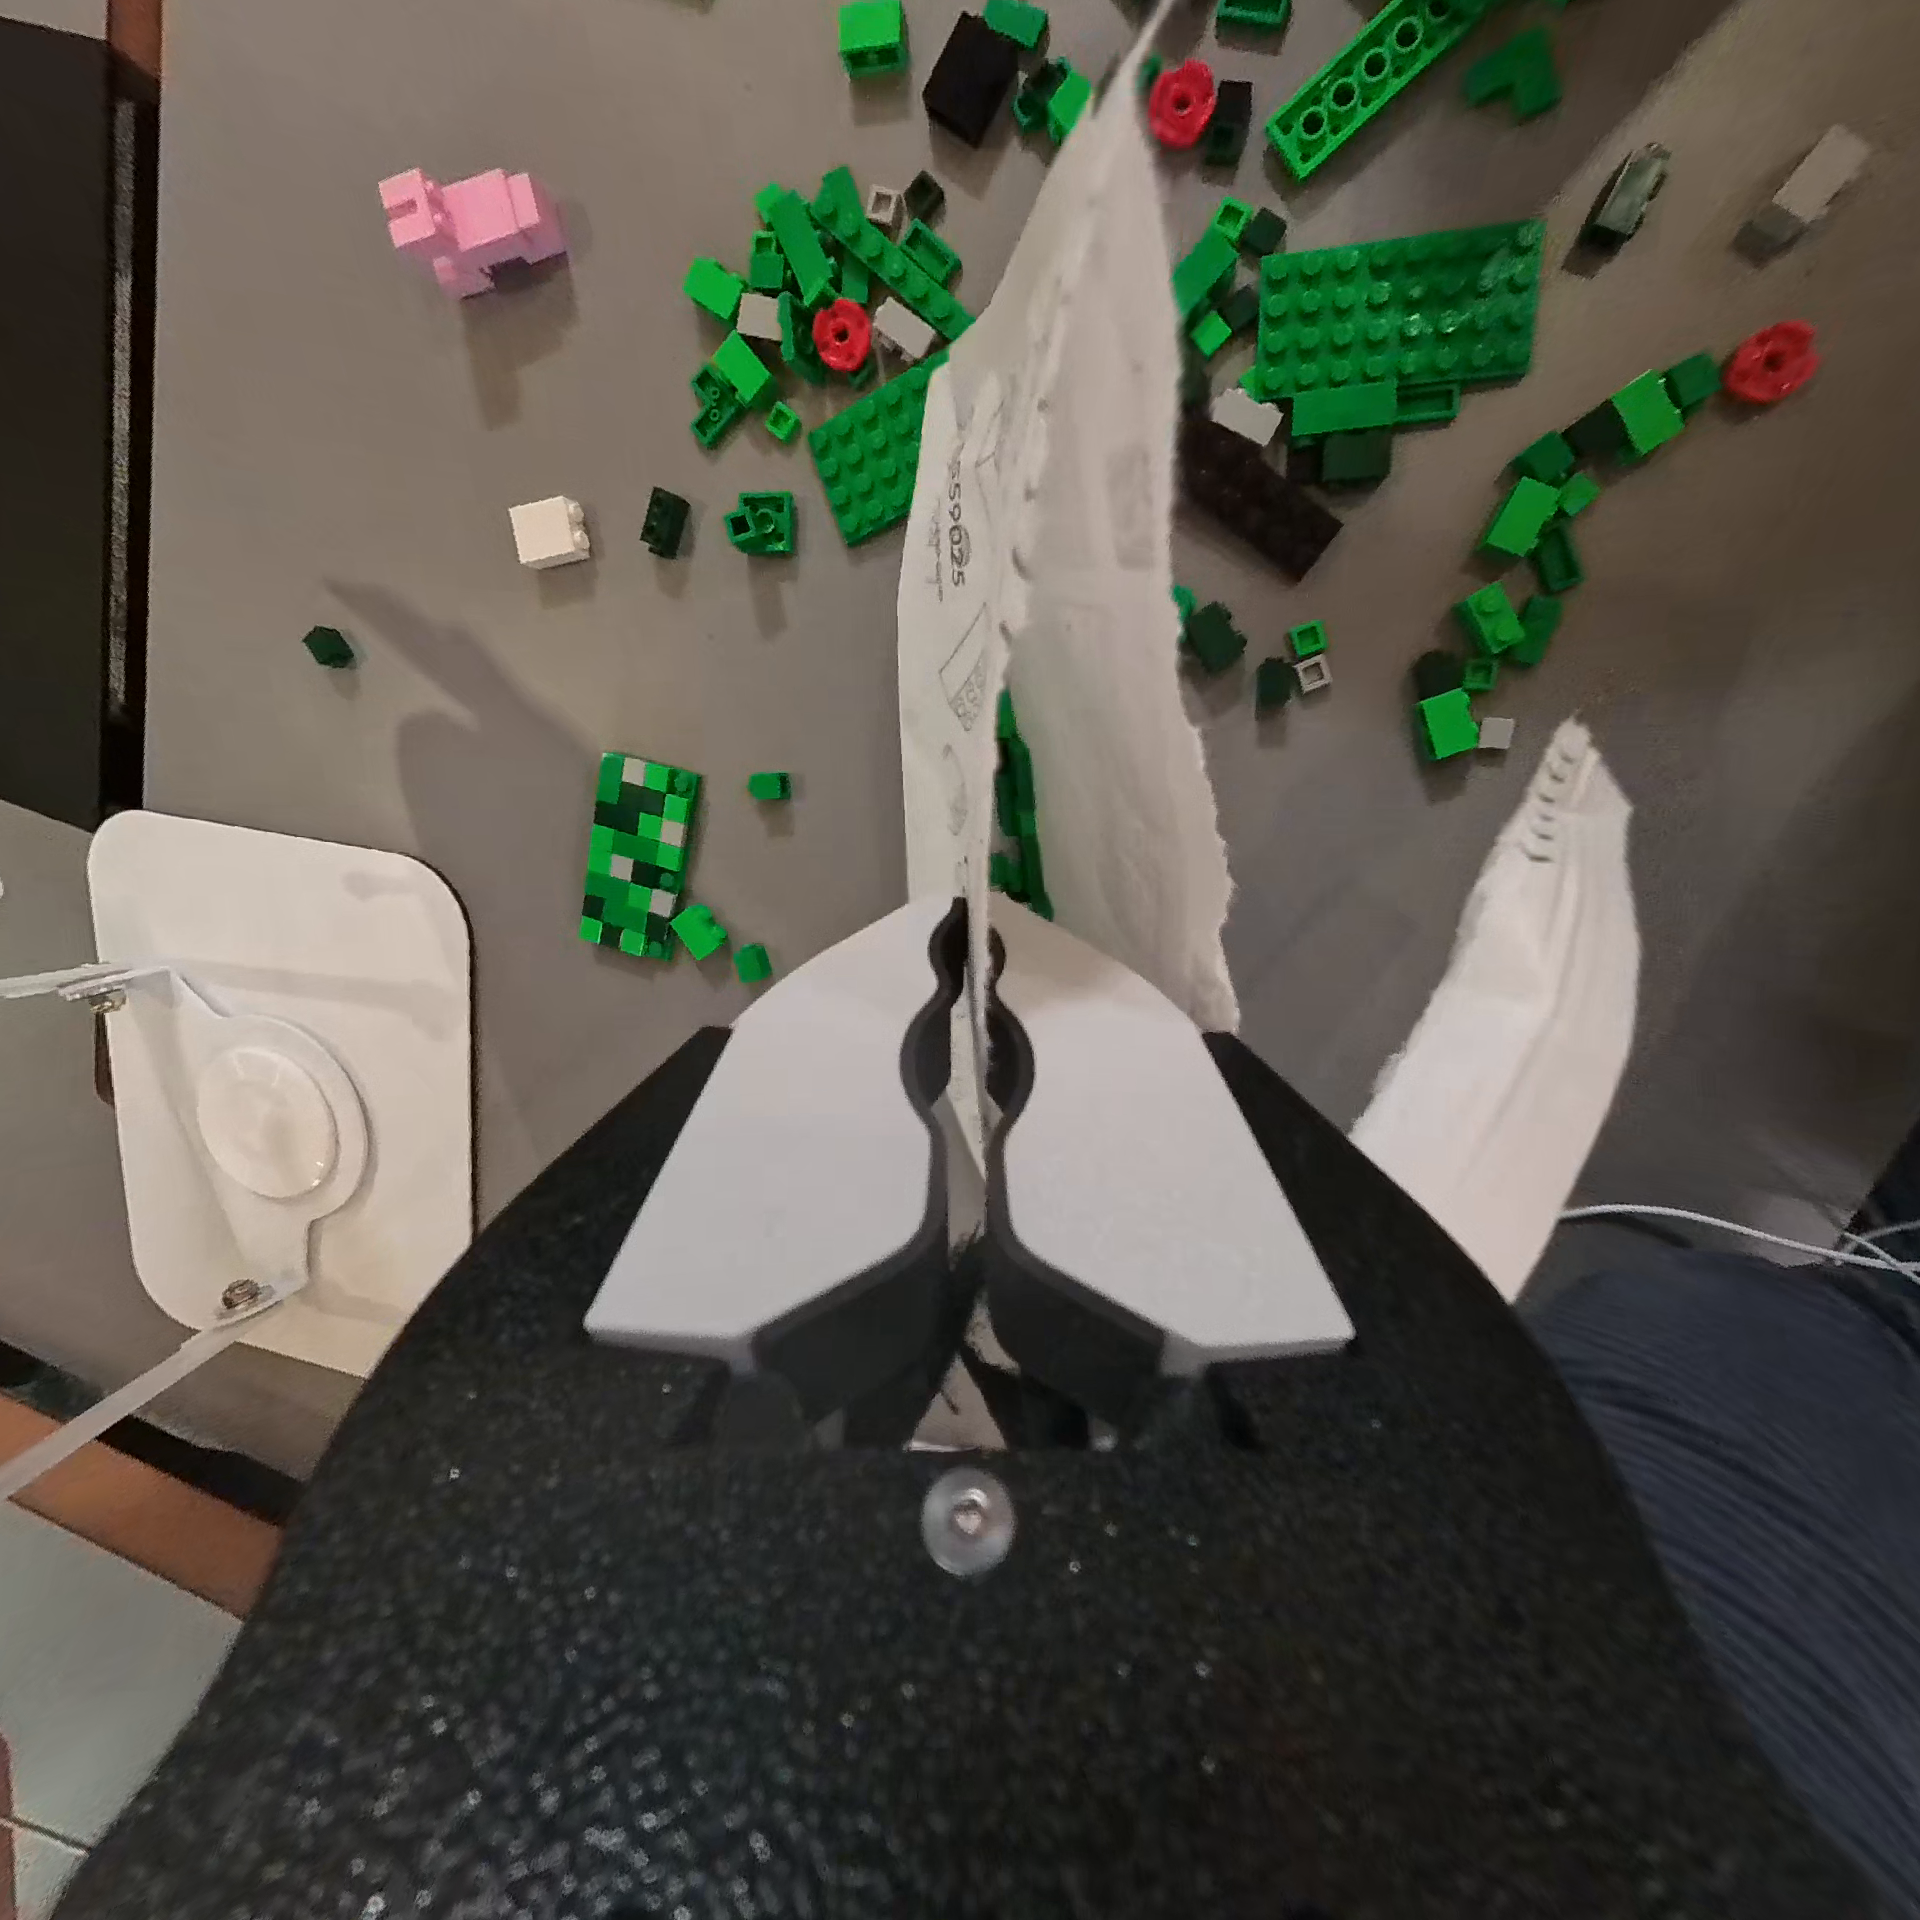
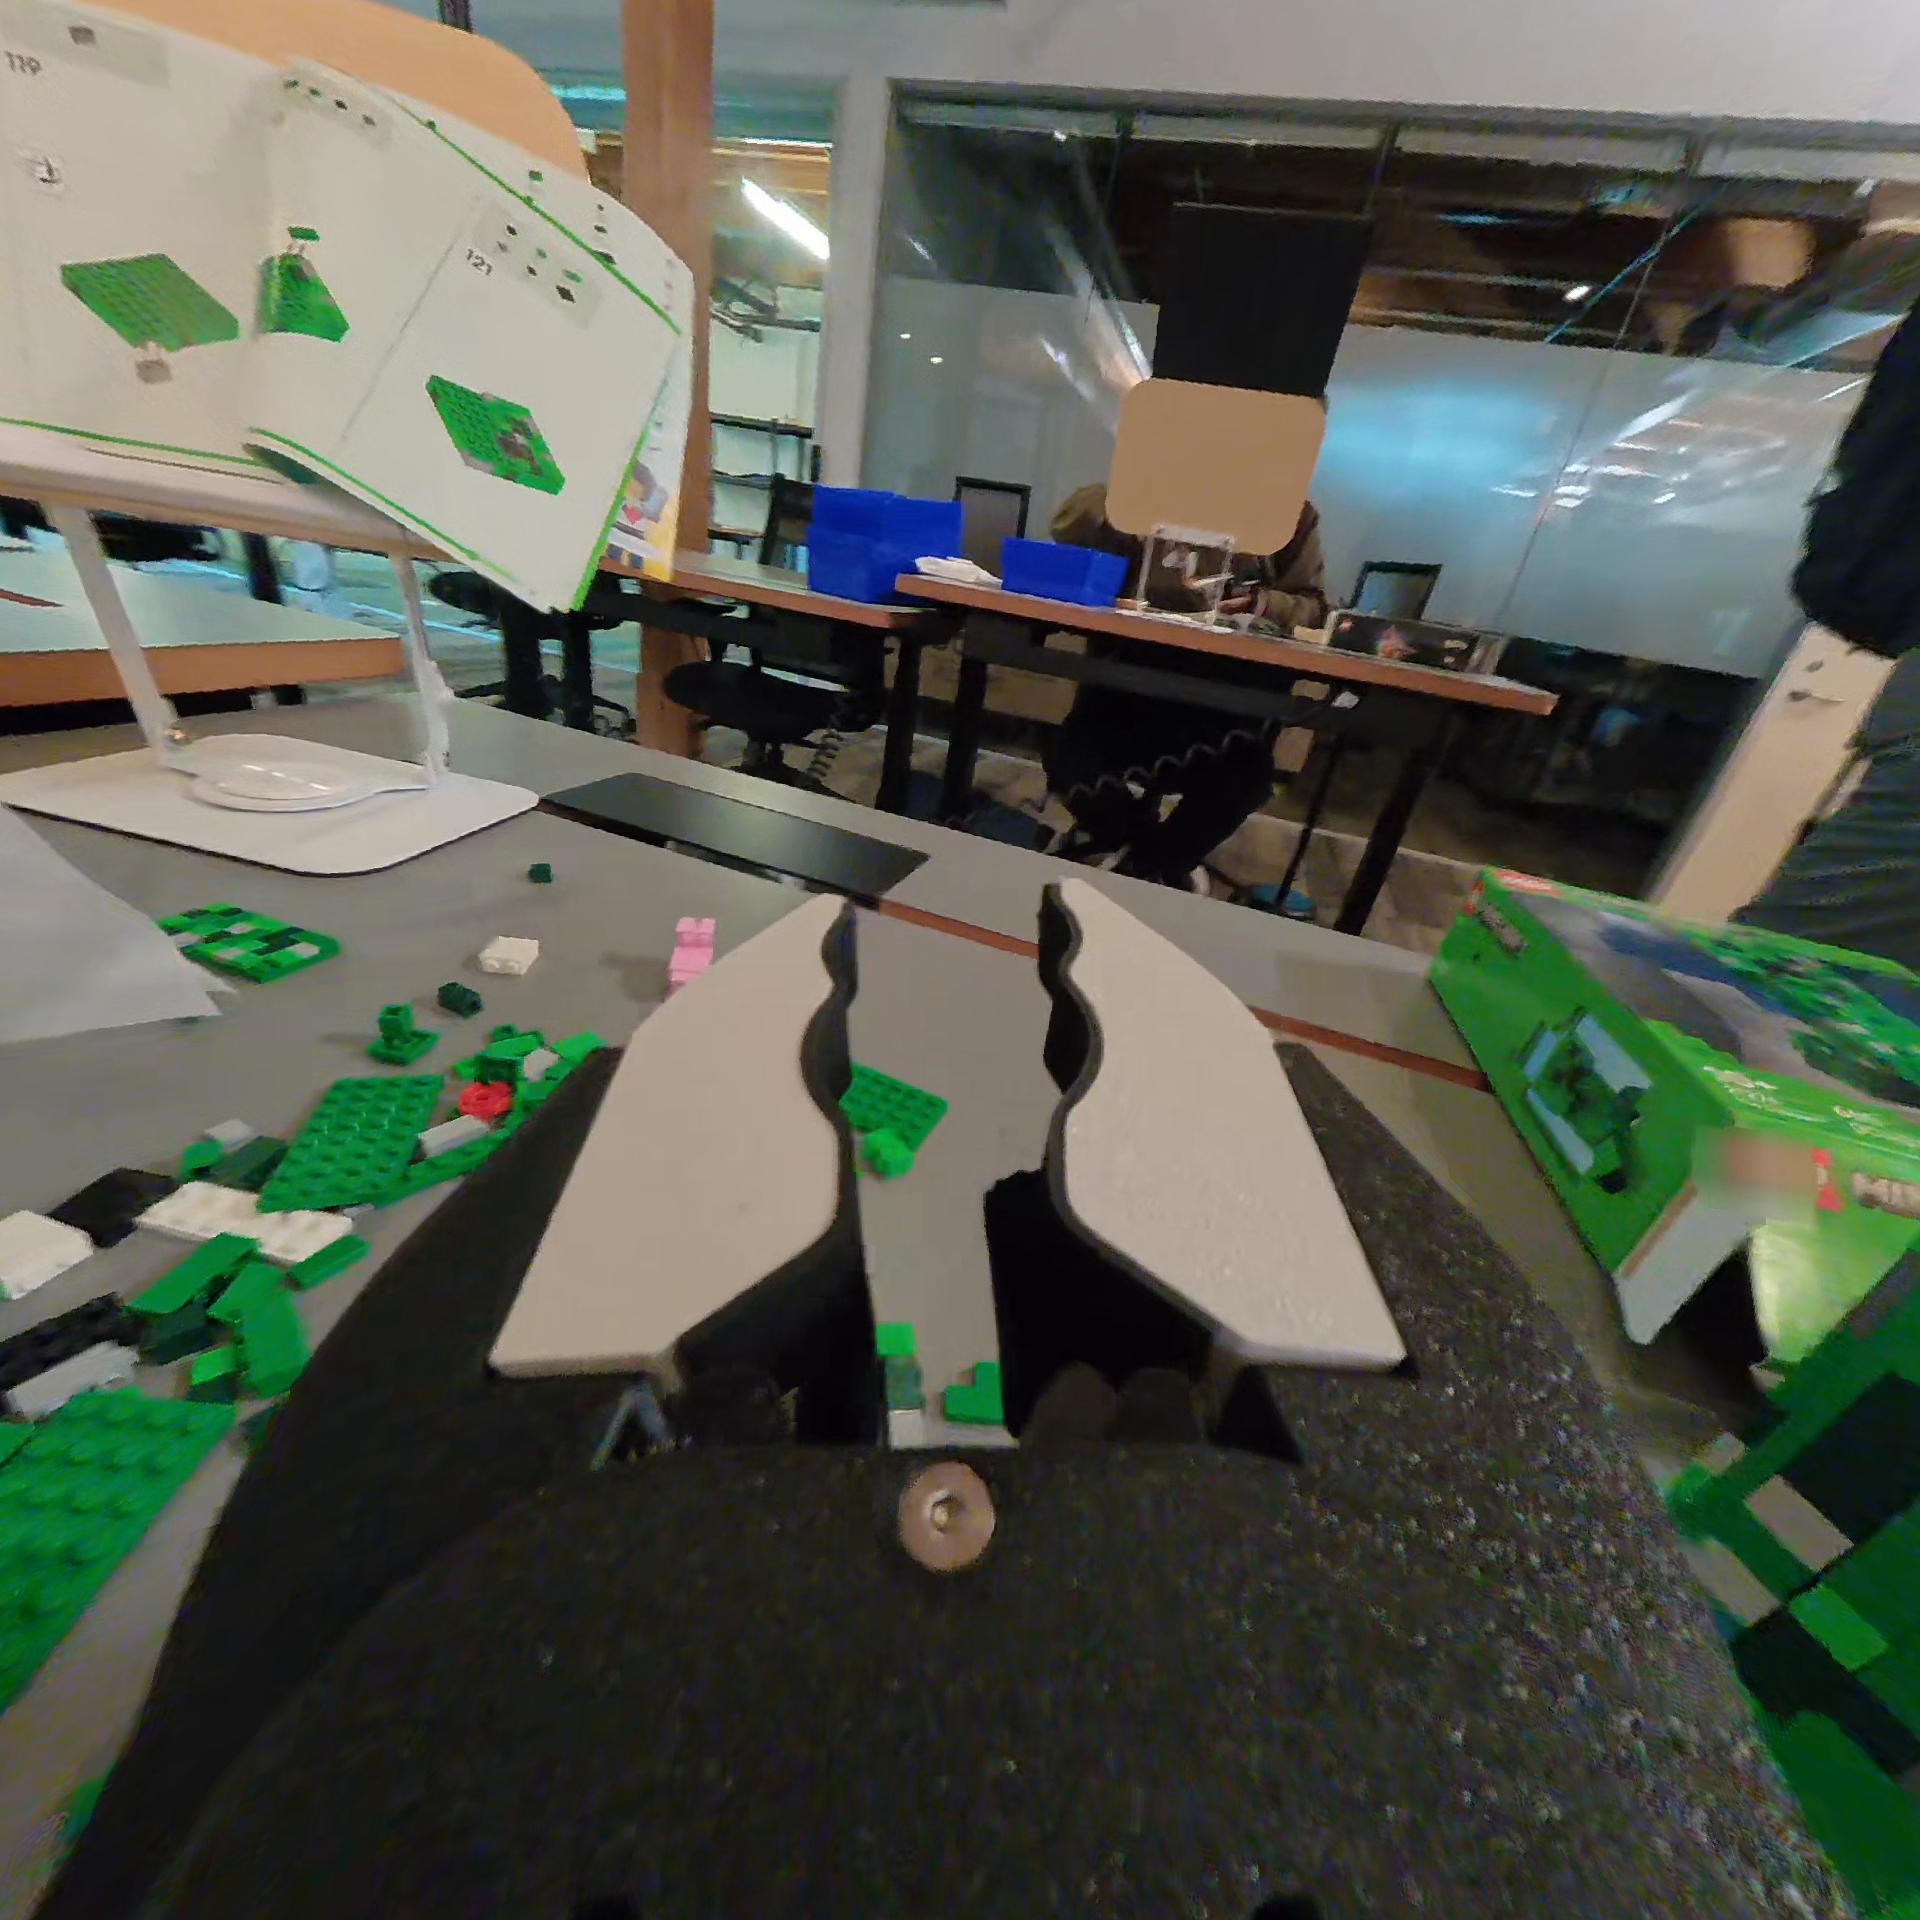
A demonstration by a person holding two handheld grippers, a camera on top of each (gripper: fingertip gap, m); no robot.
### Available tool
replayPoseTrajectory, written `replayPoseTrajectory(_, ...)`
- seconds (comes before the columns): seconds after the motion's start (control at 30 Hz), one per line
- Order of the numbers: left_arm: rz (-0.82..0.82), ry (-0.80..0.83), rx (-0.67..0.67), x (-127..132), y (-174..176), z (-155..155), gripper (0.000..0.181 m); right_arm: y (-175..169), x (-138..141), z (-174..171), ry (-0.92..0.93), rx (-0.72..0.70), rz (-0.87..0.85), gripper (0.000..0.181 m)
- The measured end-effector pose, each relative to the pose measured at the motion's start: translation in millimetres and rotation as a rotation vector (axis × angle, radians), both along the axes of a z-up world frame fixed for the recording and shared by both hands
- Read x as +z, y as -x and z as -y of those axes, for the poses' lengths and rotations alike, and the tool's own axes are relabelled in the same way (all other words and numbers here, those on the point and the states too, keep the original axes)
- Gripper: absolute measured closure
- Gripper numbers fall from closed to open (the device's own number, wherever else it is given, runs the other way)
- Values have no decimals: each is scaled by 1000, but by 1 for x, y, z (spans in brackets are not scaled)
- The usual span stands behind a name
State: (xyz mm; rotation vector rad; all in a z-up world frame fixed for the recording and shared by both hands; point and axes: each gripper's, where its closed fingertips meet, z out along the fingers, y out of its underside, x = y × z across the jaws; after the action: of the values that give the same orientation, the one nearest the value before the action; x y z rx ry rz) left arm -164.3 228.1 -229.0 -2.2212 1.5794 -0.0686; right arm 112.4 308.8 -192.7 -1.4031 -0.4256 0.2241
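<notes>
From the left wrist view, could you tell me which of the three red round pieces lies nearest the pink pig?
The red round piece in the green heap just right of the pink pig; the other two lie beyond the white paper.

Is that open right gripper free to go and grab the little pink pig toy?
Probably yes. The right gripper is open and holds nothing, and the pink pig stands on bare grey table just beyond its left fingertip, apart from the green bricks, with nothing across the path.
</notes>
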Motion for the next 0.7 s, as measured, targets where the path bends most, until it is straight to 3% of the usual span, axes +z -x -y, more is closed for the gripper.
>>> replayPoseTrajectory(0.17, 14, -5, -16, 2, -2, 1, 181, 8, -16, -3, 157, 126, -93, 140)
replayPoseTrajectory(0.43, 22, -8, -75, 0, -7, 6, 181, 2, -31, -9, 248, 122, -24, 125)
replayPoseTrajectory(0.7, 14, 8, -34, -2, 0, 0, 181, -22, -40, -10, 358, 173, -26, 134)
